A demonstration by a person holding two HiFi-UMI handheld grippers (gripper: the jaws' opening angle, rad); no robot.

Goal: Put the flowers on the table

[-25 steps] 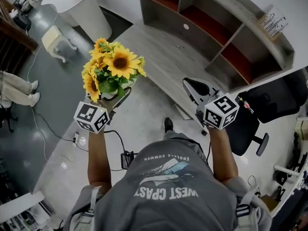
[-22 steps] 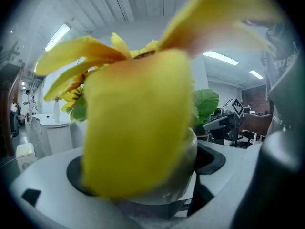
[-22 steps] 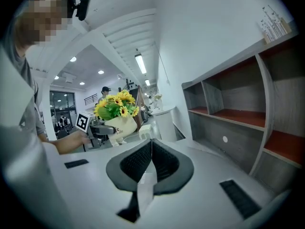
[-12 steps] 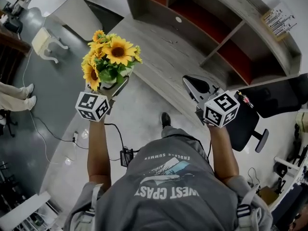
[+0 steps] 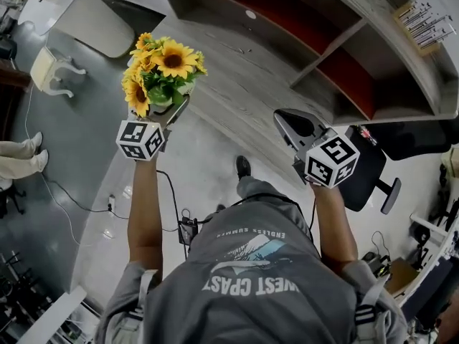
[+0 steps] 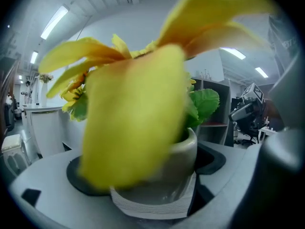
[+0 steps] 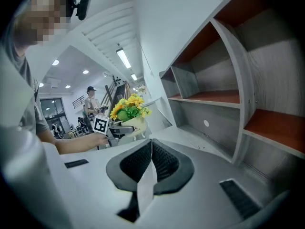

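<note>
A small grey pot (image 6: 171, 175) of yellow sunflowers (image 5: 161, 67) is held up in the air by my left gripper (image 5: 172, 113), whose jaws are shut on the pot's sides. In the left gripper view blurred yellow petals (image 6: 133, 128) fill most of the picture. The flowers hover over the near left end of the long grey wooden table (image 5: 265, 99). My right gripper (image 5: 295, 126) hangs above the table's near edge, its jaws pressed together with nothing between them. In the right gripper view, the flowers (image 7: 128, 108) and left gripper appear to the left.
A grey shelf unit with red-brown compartments (image 5: 337, 41) stands along the table's far side. A black office chair (image 5: 373, 174) is at the right. A white round counter (image 5: 79, 13) and small stool (image 5: 50, 70) stand at the upper left. Cables (image 5: 107, 206) lie on the floor.
The person has stepped toward the table. Both grippers have moved forward, with the flowers now closer over the table's left end.
</note>
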